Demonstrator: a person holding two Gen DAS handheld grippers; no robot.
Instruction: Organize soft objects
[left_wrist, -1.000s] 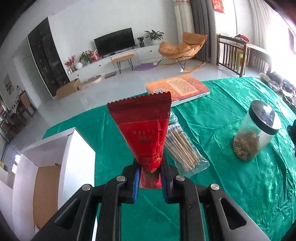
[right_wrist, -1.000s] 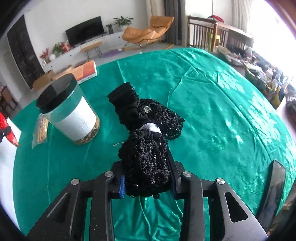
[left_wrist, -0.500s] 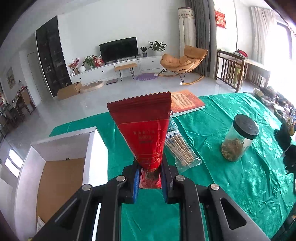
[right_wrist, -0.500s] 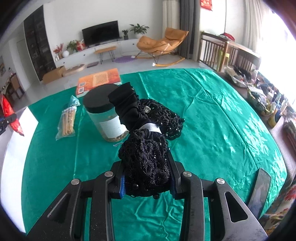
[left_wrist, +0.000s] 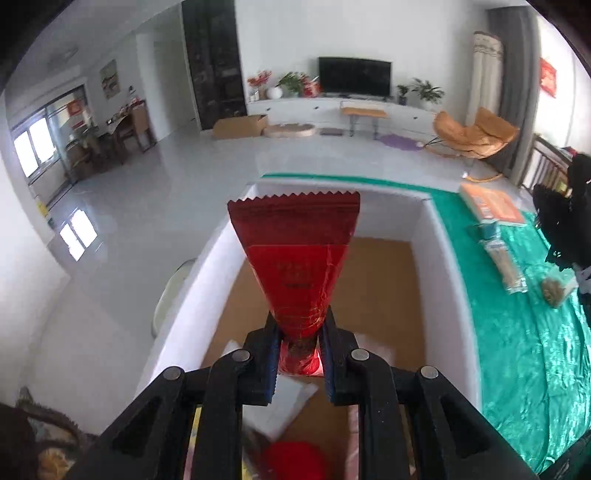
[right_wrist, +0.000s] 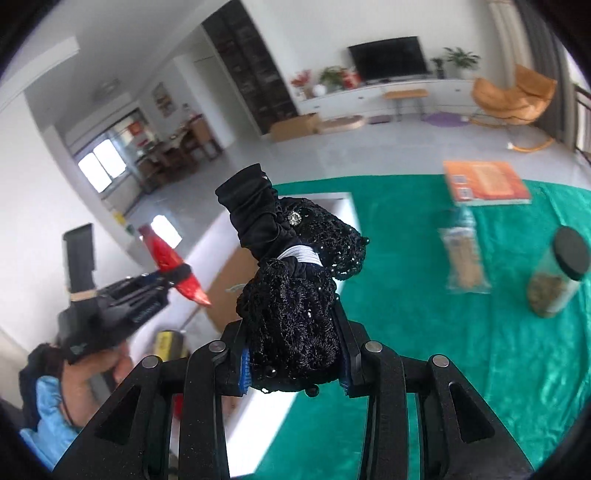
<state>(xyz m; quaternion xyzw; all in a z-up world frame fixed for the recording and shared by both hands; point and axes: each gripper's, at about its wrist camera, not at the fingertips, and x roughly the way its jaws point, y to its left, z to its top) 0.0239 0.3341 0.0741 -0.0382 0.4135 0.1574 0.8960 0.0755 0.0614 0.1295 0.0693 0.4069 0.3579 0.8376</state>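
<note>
Left wrist view: the left claw (left_wrist: 297, 347) is clamped on the gathered lower end of a red foil snack pouch with a zigzag-cut top edge (left_wrist: 295, 254), which is held above the open white cardboard box with a brown floor (left_wrist: 424, 273). The pouch is judged light, crinkly and somewhat slippery; it is pinched best at a sealed end, as it is now, so that the filled middle is not crushed. Inside the box, a white sheet (left_wrist: 284, 402) and a red item (left_wrist: 295, 459) near the bottom edge are seen; what they are cannot be told.

In the right wrist view, the right claw (right_wrist: 293, 354) is closed on a black lace-and-satin hair accessory bound with a white band (right_wrist: 291, 273), carried over the green satin-covered counter (right_wrist: 424, 332) beside the box. It is judged soft, light and compressible, and easily snagged, so a grip on the bulky middle suits it. A clear jar with a black lid (right_wrist: 559, 273) holds brownish contents, and a clear bag (right_wrist: 463, 258) holds pale sticks.
</note>
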